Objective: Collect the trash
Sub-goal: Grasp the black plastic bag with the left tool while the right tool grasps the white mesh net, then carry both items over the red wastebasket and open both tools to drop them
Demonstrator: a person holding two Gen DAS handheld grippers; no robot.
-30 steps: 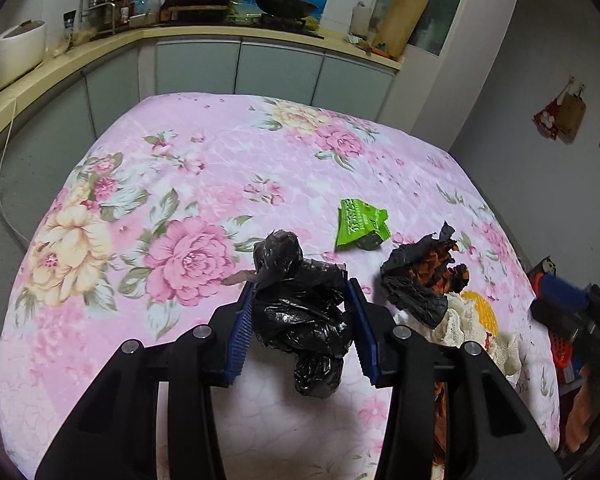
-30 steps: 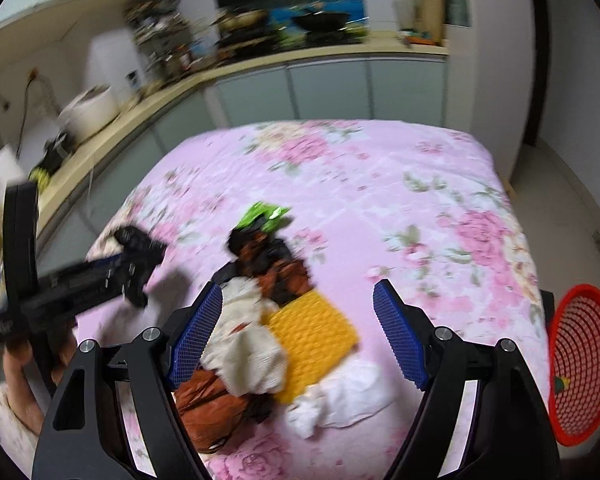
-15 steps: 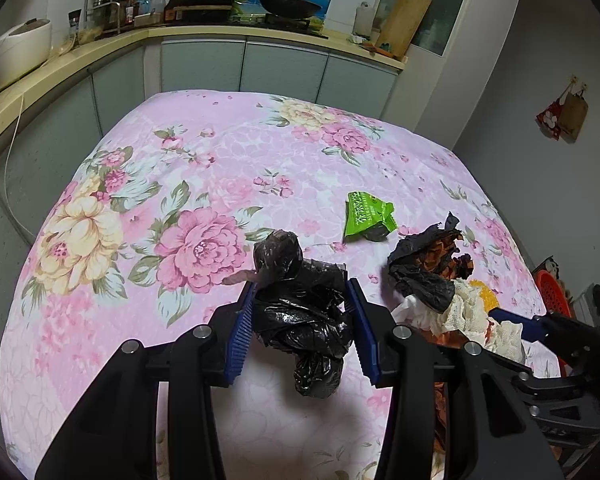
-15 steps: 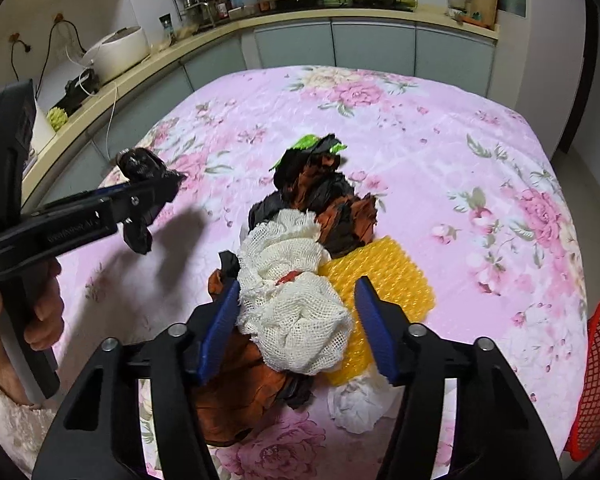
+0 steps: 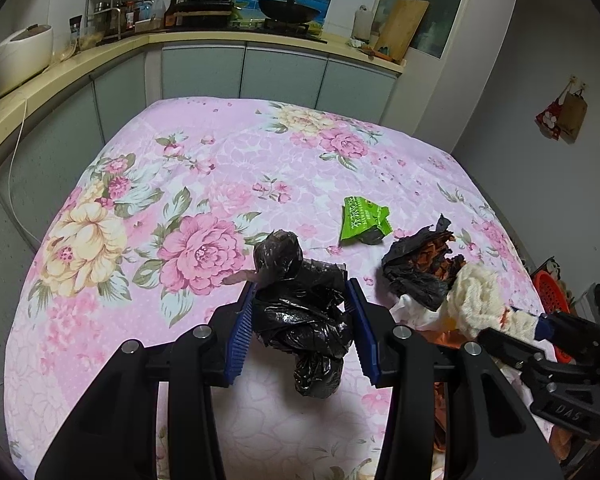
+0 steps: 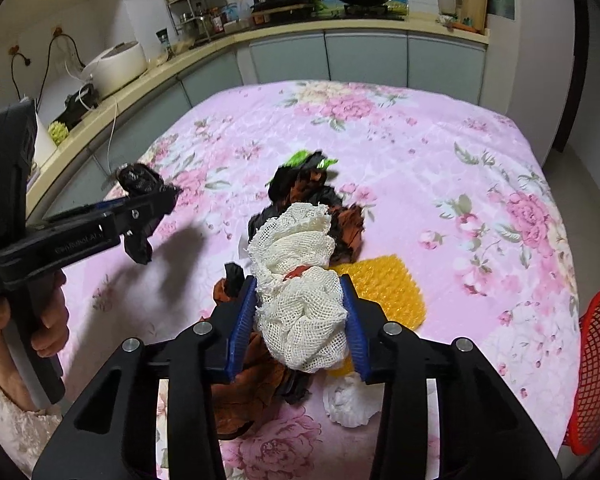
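Note:
My left gripper (image 5: 302, 316) is shut on a crumpled black plastic bag (image 5: 300, 312) and holds it above the floral cloth; it also shows in the right wrist view (image 6: 140, 200). My right gripper (image 6: 300, 316) is shut on a white net wad (image 6: 300, 280), which also shows in the left wrist view (image 5: 480, 300). Under it lie a black-and-orange wrapper (image 6: 320, 208), a yellow bubble sheet (image 6: 380, 284), brown paper (image 6: 244, 392) and a white tissue (image 6: 350, 404). A green packet (image 5: 362, 220) lies further back.
The pink floral tablecloth (image 5: 180, 200) covers the table. A red mesh basket (image 6: 596, 372) stands on the floor off the table's right edge. Kitchen counters (image 5: 80, 64) run along the left and the back.
My right gripper moved in over the trash pile and closed on the white net wad. My left gripper kept the black bag and barely moved.

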